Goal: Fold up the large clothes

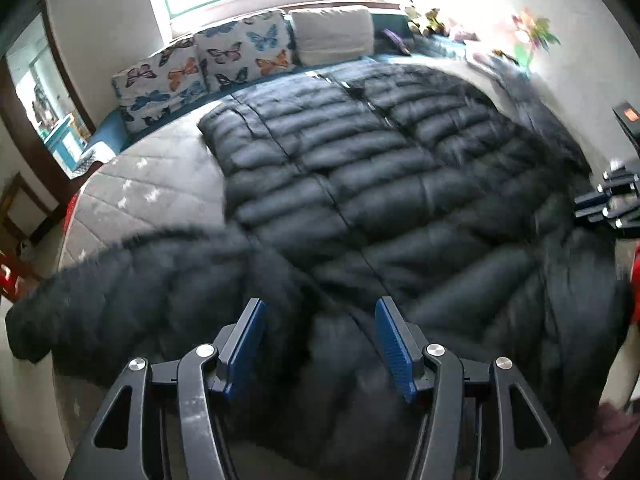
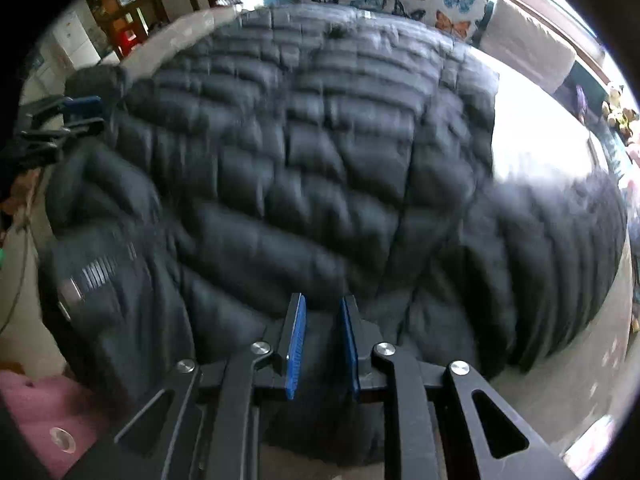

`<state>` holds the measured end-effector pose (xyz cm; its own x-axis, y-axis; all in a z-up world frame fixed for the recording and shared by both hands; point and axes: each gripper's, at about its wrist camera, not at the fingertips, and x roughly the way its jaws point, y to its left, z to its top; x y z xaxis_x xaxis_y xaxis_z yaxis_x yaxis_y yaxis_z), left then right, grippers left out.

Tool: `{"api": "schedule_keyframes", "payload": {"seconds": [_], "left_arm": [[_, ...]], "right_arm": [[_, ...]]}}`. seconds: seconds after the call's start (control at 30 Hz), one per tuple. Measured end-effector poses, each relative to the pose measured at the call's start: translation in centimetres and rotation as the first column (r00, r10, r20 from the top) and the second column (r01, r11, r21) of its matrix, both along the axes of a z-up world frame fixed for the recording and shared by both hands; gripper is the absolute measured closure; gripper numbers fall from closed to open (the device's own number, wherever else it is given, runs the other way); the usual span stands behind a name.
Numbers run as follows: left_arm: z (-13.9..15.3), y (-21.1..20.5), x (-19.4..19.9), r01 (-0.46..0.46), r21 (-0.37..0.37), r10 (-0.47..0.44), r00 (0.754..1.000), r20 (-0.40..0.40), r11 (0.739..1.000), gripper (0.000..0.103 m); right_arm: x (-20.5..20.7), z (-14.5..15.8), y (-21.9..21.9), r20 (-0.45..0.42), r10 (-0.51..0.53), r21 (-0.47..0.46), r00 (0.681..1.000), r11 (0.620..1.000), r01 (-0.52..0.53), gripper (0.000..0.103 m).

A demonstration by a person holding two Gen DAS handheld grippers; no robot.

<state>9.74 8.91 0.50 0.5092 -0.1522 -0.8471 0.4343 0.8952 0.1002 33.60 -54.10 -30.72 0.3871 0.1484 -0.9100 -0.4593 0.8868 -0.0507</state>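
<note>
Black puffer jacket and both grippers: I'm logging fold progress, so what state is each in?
Puffer jacket: spread flat on the bed, zipped, sleeves out to the sides, unfolded.
Left gripper: open, over the jacket's near edge, holding nothing.
Right gripper: slightly open, nothing between its pads.

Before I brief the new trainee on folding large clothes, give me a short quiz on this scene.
1. True or false: the black puffer jacket lies spread on the bed.
2. Which tool has the wider gap: left tool or right tool?
3. What print is on the pillows? A stripes, B butterflies, C dots.

Key: 1 true; 2 left; 3 B.
</note>
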Motion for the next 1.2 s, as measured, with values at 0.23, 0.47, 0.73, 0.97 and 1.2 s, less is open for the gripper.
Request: {"api": "schedule_keyframes", "payload": {"seconds": [0.23,0.47,0.73,0.97,1.2], "left_arm": [[0.9,-0.4,-3.0,-0.017,-0.027,0.018,1.000,0.018,0.999,0.042],[3.5,-2.9,-3.8,0.032,-0.293,-0.037,0.999,-0.011,0.956,0.042],[0.5,-9.4,-7.5,0.241,-0.217,-0.240,0.970,0.028,0.946,0.042],[-2.8,-9.9,-9.4,0.267,-0.180,-0.271,0.962,0.002,0.947,0.042],[-3.3,-10.2,-9.7,0.261,-0.171,-0.263,0.965,0.016,0.950,0.042]], "right_arm": [[-0.6,3.7,2.4,0.084,0.048,0.096,0.995,0.994,-0.056,0.081],[-1.9,1.4,7.9,0.029,0.184,0.181,0.982,0.966,-0.187,0.081],[-4.7,-0.8,9.2,0.100,0.228,0.040,0.969,0.972,-0.232,0.081],[-4.2,-1.6,6.0,0.057,0.147,0.216,0.987,0.964,-0.156,0.080],[-2.4,2.5,2.7,0.132,0.044,0.271,0.990,0.959,-0.079,0.081]]}}
